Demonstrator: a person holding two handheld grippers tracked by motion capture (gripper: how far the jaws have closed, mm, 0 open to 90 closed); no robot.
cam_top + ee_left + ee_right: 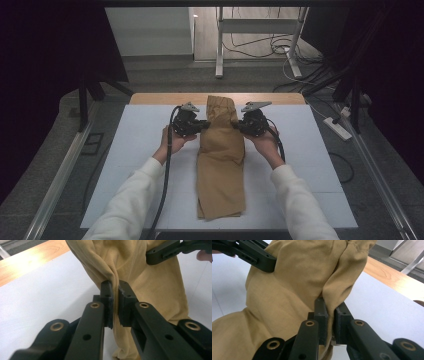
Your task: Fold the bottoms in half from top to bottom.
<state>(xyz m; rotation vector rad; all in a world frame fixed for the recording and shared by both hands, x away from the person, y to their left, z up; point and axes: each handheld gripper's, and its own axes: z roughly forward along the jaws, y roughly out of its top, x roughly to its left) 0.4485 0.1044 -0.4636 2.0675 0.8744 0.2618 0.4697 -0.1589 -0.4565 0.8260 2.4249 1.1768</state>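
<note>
Tan garment (220, 165), mid-fold on the table (140, 150): we clamp its side edges with left gripper (204, 124) and right gripper (237, 125); next, we judge, carry the fold toward the near edge.

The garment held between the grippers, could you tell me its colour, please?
The garment is plain tan, clearest in the high view.

White table cover (135, 150), wooden table edge (165, 98), power strip (338, 128) (right floor), loose cables (265, 47)

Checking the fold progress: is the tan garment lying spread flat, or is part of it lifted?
Partly lifted. The tan garment lies flat near the person, while the left gripper and right gripper pinch its side edges and raise its far end.
</note>
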